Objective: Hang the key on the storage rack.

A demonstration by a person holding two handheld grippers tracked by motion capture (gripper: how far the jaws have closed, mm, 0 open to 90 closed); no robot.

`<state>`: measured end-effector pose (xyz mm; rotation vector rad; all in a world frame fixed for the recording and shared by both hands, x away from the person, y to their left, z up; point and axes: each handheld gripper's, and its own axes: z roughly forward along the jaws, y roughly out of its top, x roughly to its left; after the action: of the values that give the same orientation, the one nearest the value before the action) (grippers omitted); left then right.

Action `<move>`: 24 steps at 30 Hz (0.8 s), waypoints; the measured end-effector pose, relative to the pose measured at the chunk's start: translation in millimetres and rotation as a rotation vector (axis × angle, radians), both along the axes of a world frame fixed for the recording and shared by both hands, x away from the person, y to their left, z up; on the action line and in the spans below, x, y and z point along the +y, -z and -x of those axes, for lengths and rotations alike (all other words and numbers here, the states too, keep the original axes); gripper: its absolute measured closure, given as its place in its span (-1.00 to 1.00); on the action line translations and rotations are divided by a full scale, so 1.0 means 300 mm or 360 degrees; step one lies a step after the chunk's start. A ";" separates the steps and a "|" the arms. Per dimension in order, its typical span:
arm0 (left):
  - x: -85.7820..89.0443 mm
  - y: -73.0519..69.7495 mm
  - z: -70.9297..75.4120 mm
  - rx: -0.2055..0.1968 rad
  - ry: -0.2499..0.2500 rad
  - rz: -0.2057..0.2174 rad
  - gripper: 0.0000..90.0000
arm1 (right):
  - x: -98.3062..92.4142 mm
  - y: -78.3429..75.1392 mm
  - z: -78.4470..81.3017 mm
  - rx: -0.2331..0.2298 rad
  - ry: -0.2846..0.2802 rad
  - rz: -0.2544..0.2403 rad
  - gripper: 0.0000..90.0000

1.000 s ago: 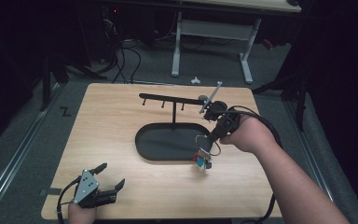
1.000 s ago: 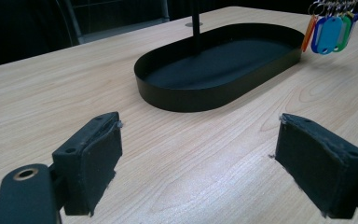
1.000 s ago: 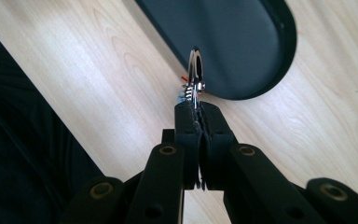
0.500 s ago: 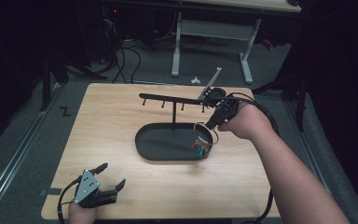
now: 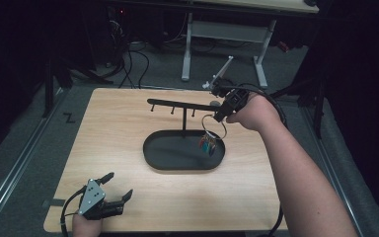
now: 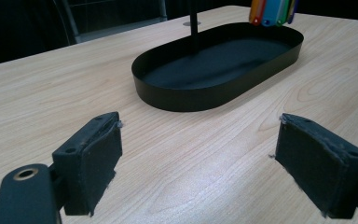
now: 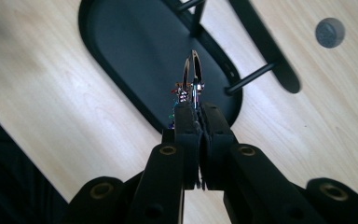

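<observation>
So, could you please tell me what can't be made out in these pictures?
- Tags in the left gripper view: tops cut off by the upper edge.
- Ring in the right gripper view: lower part hidden between the shut jaws of the right gripper.
- Tags in the high view: too small to count.
- Whether the ring touches a peg: cannot tell.

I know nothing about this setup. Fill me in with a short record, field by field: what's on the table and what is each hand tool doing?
table: light wooden table
stand: black oval tray with a post and a peg bar
key ring: metal key ring with coloured tags, hanging above the tray
right gripper: right gripper shut on the key ring, beside the bar's right end
left gripper: left gripper open, holding nothing, at the table's near left corner
</observation>
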<state>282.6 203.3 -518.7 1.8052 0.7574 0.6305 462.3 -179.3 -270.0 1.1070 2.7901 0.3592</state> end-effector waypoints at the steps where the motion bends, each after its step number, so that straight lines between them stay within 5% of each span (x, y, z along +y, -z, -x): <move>1: 0.000 0.000 0.000 0.0000 0.0000 0.0001 -0.67 | -0.004 0.002 -0.010 -0.0013 0.0002 0.0000 0.94; 24: 0.001 0.003 -0.002 0.0017 0.0013 -0.0008 -0.67 | -0.035 0.070 -0.129 0.0044 0.0136 0.0034 0.94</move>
<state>283.2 203.7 -519.7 1.8166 0.7559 0.6183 501.0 -189.8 -291.0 1.2307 2.7527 0.3066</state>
